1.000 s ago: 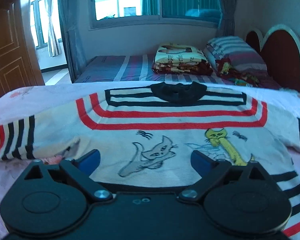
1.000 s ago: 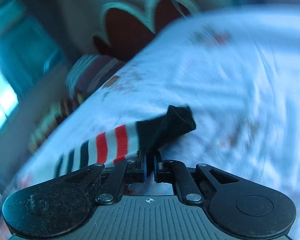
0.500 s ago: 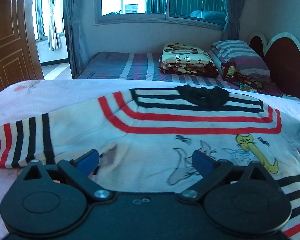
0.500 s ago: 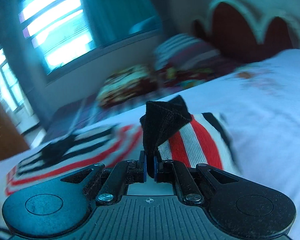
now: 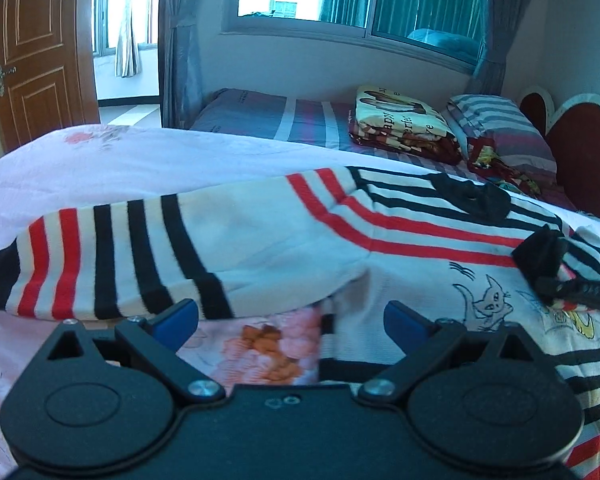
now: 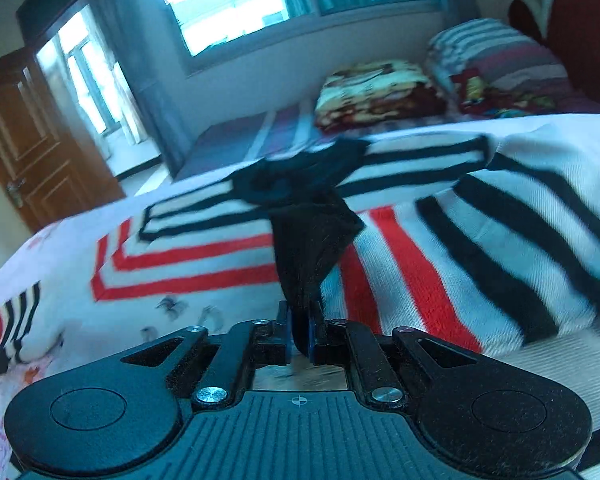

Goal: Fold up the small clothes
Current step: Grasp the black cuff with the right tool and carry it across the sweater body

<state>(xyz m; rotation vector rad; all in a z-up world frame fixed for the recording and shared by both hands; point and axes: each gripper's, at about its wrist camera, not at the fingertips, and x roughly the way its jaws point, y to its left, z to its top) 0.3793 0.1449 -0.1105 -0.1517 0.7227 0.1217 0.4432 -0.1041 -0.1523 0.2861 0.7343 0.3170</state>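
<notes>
Sweater (image 5: 284, 248), white with red and black stripes and cat drawings, lies spread on pink floral bedsheet (image 5: 100, 160), filling centre of both views. Right gripper (image 6: 300, 338) clamped on black cuff (image 6: 312, 240), sleeve drawn over sweater body. Left gripper (image 5: 292, 320) fingers apart, low over sweater's hem, lower centre, holding nothing.

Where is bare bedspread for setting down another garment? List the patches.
Free: pink bedspread beyond the sweater, toward the door; a small floral patch beneath the outstretched sleeve. Crowded: the sweater's chest, where the right hand-held gripper holds the other sleeve's cuff.
</notes>
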